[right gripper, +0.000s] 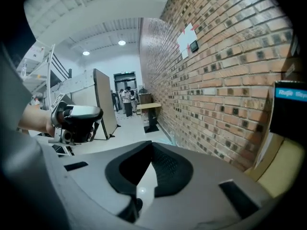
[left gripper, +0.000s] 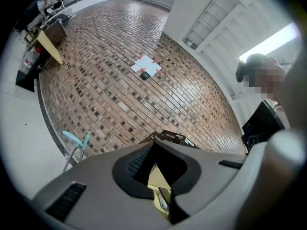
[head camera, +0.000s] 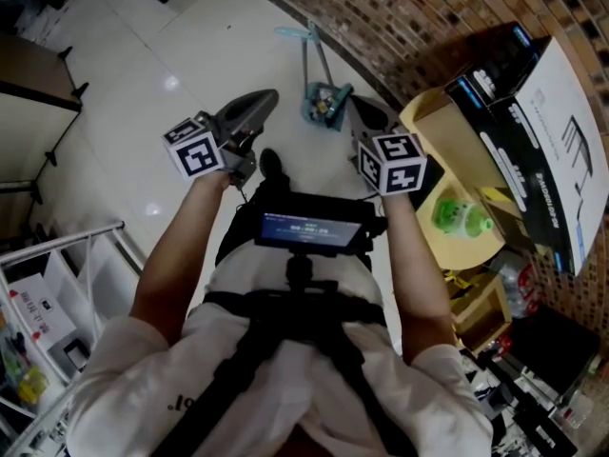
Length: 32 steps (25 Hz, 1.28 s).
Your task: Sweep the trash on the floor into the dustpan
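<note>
With your left tongs [left gripper: 154,164] and right tongs [right gripper: 146,169] both shut and empty, reaching closed for the dustpan [head camera: 326,105] on the floor [head camera: 143,55] by the wall [head camera: 428,8] could topple it.

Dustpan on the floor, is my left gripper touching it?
Apart. The head view shows bare floor between the left gripper and the teal dustpan.

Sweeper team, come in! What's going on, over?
Left gripper shut, empty. Right gripper shut, empty. Dustpan by brick wall ahead, untouched. Bare floor between, over.
</note>
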Tool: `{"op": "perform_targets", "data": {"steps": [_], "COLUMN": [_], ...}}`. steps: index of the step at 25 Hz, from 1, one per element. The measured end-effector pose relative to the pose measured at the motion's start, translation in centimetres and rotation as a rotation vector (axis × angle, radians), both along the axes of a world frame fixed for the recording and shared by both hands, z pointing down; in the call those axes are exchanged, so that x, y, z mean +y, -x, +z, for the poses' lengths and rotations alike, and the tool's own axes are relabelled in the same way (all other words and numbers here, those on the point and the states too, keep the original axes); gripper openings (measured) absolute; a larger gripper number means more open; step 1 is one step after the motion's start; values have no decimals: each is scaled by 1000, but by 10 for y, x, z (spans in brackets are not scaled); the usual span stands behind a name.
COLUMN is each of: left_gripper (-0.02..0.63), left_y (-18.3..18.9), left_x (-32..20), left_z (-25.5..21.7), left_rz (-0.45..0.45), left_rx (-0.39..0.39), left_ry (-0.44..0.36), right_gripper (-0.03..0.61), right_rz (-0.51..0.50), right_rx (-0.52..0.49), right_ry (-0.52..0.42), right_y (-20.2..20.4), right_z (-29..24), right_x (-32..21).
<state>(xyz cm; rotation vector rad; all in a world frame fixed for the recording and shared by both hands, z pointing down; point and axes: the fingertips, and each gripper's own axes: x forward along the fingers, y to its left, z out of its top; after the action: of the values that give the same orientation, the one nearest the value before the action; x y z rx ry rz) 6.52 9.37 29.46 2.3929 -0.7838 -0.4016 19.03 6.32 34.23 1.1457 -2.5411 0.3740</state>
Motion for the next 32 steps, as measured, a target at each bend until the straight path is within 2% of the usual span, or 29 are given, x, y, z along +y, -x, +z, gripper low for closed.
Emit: {"op": "perform_targets", "data": {"steps": [4, 10, 22, 32], "left_gripper": [0, 0, 0, 0], "left_y": [-12, -23, 1, 7], "left_x": [15, 25, 37, 54], "left_z": [-2, -5, -45, -47], "left_rz": [7, 28, 106, 210], "left_rx": [0, -5, -12, -21], "left_ry": [-5, 10, 1, 28], "right_gripper": [0, 0, 0, 0], "right_rz": [-38, -4, 72, 163], "right_rx": [35, 62, -10, -29], "right_ry": [-23, 16, 50, 62], "right_y": [-5, -21, -4, -6], "right_z": [-2, 2, -44, -55], "right_x": [19, 28, 38, 58]}}
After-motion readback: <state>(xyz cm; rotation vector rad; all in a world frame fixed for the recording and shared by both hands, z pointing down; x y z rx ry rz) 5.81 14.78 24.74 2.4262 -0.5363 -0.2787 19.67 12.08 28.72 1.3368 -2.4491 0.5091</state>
